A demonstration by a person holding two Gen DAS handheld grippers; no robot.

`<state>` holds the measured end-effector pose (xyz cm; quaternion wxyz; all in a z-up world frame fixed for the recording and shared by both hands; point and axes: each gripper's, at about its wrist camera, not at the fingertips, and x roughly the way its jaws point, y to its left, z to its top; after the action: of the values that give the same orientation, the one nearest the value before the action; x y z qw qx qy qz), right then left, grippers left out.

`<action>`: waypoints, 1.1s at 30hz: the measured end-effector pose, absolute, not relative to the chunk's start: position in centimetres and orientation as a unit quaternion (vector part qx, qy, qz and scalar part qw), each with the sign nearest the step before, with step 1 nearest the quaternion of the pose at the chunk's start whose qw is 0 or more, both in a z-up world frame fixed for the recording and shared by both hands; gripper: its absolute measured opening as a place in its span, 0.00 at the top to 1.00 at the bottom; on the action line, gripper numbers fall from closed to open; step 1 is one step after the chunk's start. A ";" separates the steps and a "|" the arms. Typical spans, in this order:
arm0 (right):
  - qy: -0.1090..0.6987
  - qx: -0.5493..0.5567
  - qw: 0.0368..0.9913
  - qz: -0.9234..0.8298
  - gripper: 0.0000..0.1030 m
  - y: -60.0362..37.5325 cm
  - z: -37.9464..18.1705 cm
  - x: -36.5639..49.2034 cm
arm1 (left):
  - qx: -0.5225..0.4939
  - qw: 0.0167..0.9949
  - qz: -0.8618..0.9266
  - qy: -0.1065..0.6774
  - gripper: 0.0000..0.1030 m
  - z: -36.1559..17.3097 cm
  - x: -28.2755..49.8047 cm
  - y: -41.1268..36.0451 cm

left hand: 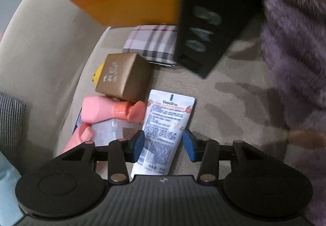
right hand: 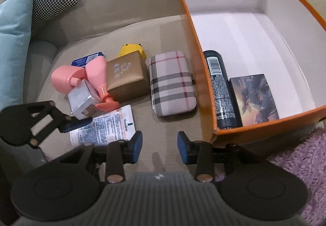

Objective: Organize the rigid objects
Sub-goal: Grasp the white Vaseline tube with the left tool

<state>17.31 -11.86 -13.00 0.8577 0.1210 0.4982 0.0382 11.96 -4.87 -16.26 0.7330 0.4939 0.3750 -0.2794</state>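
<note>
While its jaws stand parted around a white Vaseline tube (left hand: 163, 134), the left gripper (left hand: 164, 144) hangs over a beige sofa seat (left hand: 224, 103); one blue pad sits against the tube's edge and the other stands just clear, so nothing is clamped. Seen from the left wrist, the tube lies flat with its long axis running along the fingers, crimped flat end pointing away and its near end hidden under the gripper body. Just beside it lie a pink bottle (left hand: 110, 109) and a brown box (left hand: 124, 75), with a plaid case (left hand: 150, 42) beyond. The right gripper (right hand: 160, 147), jaws apart and empty, hovers above bare cushion. An orange box (right hand: 203, 75) stands to its right, holding a dark spray can (right hand: 222, 91) whose long axis lies along the box's near wall, and a picture-printed box (right hand: 254, 99) touching it.
</note>
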 end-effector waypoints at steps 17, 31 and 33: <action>0.494 0.120 0.860 0.048 0.59 -11.6 -12.9 17.1 | 0.392 0.791 -0.247 0.400 0.82 -14.0 13.4 -2.7; 0.490 0.018 0.867 0.087 0.78 -7.9 -12.2 17.5 | -0.010 0.843 -0.188 0.504 0.84 -9.5 17.2 4.1; 0.482 -0.032 0.872 0.085 0.77 -6.7 -12.0 17.7 | -0.022 0.839 -0.177 0.514 0.83 -9.7 17.8 4.3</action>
<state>17.69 -6.71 -12.00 0.8715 -0.0325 0.4819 0.0847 17.84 4.28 -9.65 0.8392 -0.0220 0.5136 -0.1774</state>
